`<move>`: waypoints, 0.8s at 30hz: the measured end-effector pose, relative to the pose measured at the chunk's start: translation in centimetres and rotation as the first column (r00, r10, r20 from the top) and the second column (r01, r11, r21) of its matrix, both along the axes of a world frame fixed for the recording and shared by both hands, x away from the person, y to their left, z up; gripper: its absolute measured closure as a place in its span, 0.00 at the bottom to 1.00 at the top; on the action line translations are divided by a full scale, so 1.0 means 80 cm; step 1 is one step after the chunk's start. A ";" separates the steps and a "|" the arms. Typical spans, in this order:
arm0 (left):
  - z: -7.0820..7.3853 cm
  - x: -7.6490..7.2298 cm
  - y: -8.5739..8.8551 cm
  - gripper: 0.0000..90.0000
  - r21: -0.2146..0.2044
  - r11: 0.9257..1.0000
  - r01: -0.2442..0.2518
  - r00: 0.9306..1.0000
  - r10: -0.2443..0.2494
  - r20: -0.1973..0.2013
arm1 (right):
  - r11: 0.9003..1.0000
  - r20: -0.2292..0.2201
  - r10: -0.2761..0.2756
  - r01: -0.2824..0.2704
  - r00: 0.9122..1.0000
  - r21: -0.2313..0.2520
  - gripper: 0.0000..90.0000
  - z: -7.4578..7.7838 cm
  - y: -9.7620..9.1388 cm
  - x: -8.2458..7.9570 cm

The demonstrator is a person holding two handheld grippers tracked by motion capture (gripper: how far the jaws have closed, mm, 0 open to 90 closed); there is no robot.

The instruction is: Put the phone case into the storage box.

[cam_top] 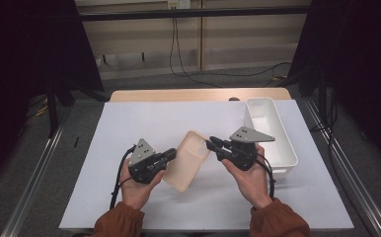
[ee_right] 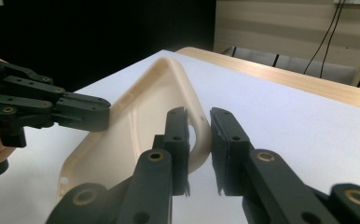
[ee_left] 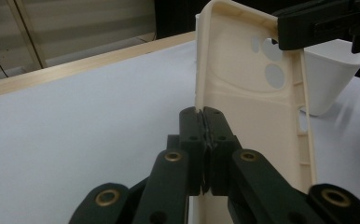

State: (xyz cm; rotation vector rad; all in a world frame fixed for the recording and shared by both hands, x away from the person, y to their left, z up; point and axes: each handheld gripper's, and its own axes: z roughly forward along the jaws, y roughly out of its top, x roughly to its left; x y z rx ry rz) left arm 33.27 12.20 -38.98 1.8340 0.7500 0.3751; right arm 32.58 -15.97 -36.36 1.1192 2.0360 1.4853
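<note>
One cream phone case (cam_top: pixel 187 160) is held up off the sheet, just to the left of the white bin (cam_top: pixel 287 148), with its hollow inner side turned upward and its camera cut-outs at the end nearer the bin. It is tilted, and one long edge is raised toward the bin.

The case is gripped from both sides. The left gripper (cam_top: pixel 171 154) is clamped tight on the long rim on the side away from the bin; in the left gripper view its jaws (ee_left: pixel 204 112) are seen pressed together on the thin wall of the case (ee_left: pixel 248 102). The right gripper (cam_top: pixel 210 144) is placed at the corner nearest the bin. From the left gripper view its black tips are seen closed over that corner, beside the camera holes. In the right gripper view a slim gap shows between its jaws (ee_right: pixel 199 114), with the curved rim of the case (ee_right: pixel 136 116) running into it, so this grip is judged a light pinch on the rim.

Both grippers are held by hands in rust-coloured sleeves. A white sheet (cam_top: pixel 129 123) is spread under the case and the bin, over a wooden table (cam_top: pixel 178 95).

The step in hand is judged to be a two-handed lift or a hand-over of the case. For the next move, one grip would have to be let go while the other is kept firm, and the case carried to the right and lowered into the bin without being caught on its near wall
</note>
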 end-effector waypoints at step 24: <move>0.001 -0.002 -0.001 0.98 -0.007 1.000 -0.001 1.000 0.001 0.016 | 0.999 -0.011 0.005 -0.005 1.000 -0.041 0.78 -0.002 0.004 0.005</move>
